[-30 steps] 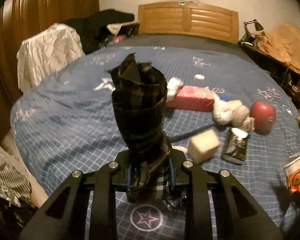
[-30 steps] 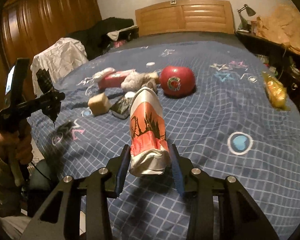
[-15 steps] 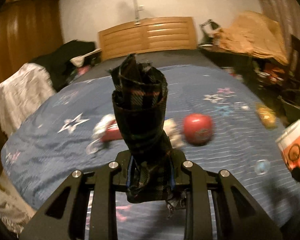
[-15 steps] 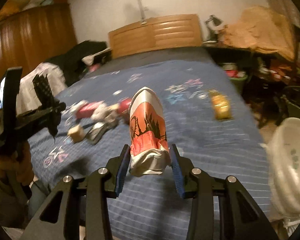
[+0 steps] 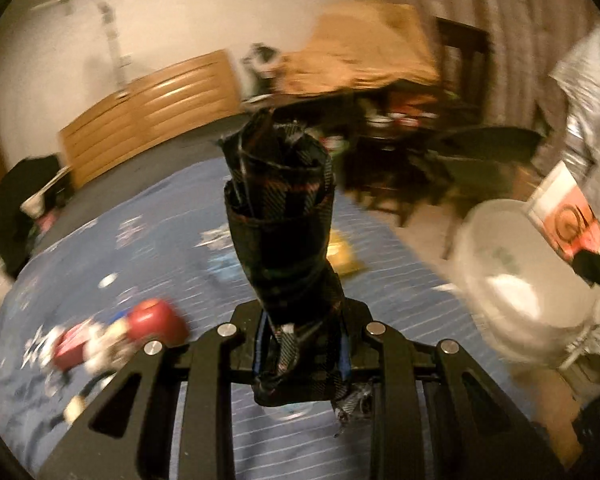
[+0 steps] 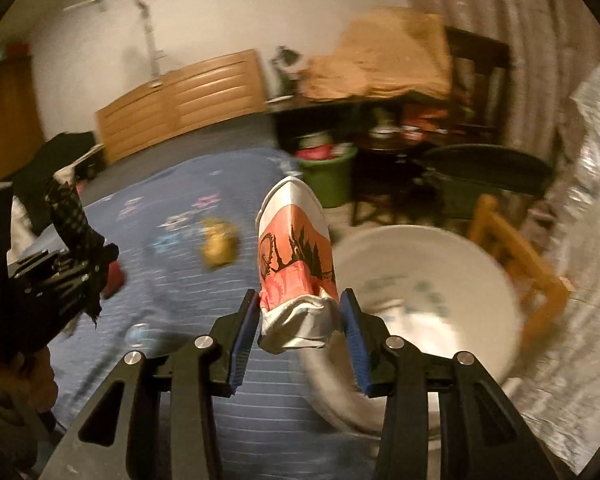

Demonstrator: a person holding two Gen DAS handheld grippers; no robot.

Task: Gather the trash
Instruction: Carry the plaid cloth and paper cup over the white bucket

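Green bucket (image 6: 329,178), right wrist only

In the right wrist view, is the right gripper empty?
No: the right gripper is clamped on a crushed orange-and-white paper cup that stands up between its blue pads.

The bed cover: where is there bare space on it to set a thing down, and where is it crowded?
The blue bed cover is bare between the yellow packet and the near edge beside the white bin. The far stretch toward the wooden headboard looks bare too. It is crowded around the red ball, where blurred items lie together.
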